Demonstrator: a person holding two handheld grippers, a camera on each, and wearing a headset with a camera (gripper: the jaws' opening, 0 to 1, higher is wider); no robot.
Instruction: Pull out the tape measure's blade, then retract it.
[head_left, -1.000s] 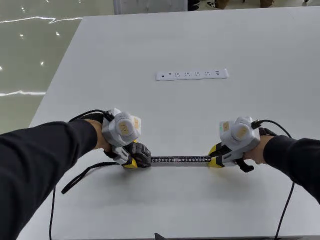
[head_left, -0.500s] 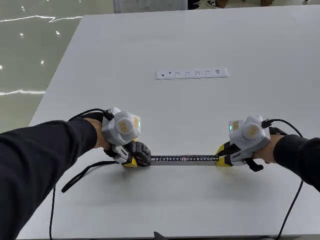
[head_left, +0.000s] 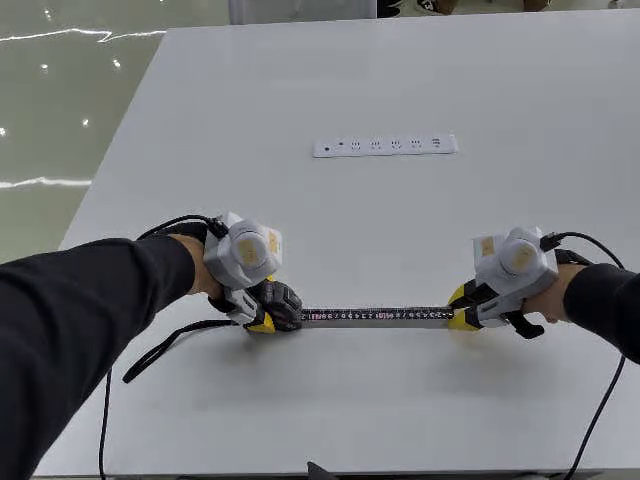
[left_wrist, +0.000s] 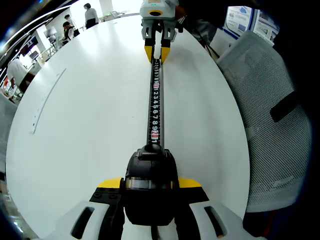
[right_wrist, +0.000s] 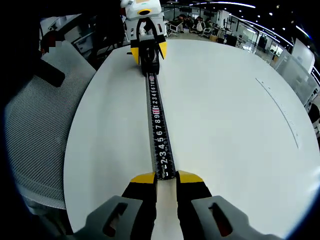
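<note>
Where the left gripper (left_wrist: 150, 183) clamps the black, chunky plastic tape measure case (left_wrist: 150, 170), the numbered steel blade (left_wrist: 154, 100) runs straight ahead along the white tabletop (left_wrist: 90, 100) to the right gripper (left_wrist: 157, 51), pinched shut on its tip; retracting probably means travelling back along that axis.

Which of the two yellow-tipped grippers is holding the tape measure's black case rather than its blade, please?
The left gripper: its jaws clamp the black plastic case, while the right gripper pinches only the end of the numbered metal blade.
</note>
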